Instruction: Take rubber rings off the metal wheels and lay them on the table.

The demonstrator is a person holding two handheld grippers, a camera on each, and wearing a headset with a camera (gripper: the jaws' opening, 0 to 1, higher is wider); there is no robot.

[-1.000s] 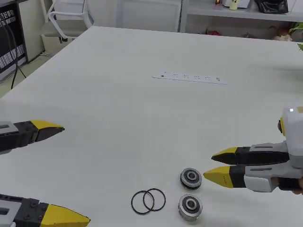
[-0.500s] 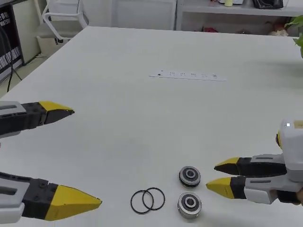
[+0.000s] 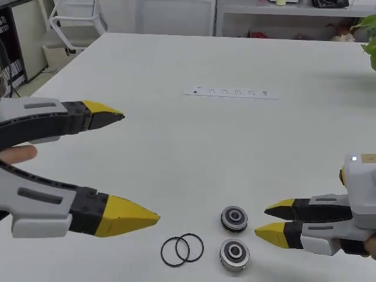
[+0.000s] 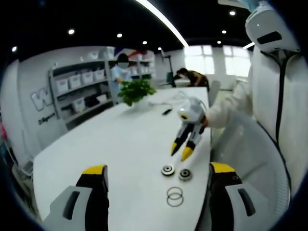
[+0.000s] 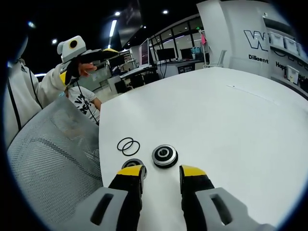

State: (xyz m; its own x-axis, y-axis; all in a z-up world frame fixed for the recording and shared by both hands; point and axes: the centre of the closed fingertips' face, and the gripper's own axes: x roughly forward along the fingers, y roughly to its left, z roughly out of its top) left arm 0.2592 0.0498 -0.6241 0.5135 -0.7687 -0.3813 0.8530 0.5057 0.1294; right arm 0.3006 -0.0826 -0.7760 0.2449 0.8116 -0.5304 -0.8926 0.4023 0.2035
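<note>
Two metal wheels lie flat near the table's front edge, one [image 3: 234, 217] behind the other [image 3: 235, 254]. Two thin black rubber rings [image 3: 183, 249] overlap on the table just left of them. My right gripper [image 3: 262, 220] hovers open, tips just right of the wheels, nothing between them. In the right gripper view the far wheel [image 5: 164, 156] sits ahead of the jaws, the near wheel [image 5: 132, 166] is partly behind one jaw, and the rings [image 5: 128, 146] lie beyond. My left gripper [image 3: 138, 167] is raised at left, wide open and empty. The left gripper view shows wheels [image 4: 168, 170] and rings [image 4: 174, 196].
A white strip with small marks [image 3: 229, 93] lies at mid-table. The white table [image 3: 176, 141] stretches far back. A white chair [image 3: 73, 17] stands at the far left corner, shelves behind, a plant [image 3: 369, 32] at right. A mesh chair back [image 5: 53, 144] is near the table edge.
My left gripper has risen and moved right, farther into view, its jaws still wide apart. The right gripper has drawn back slightly from the wheels. Wheels and rings lie as before.
</note>
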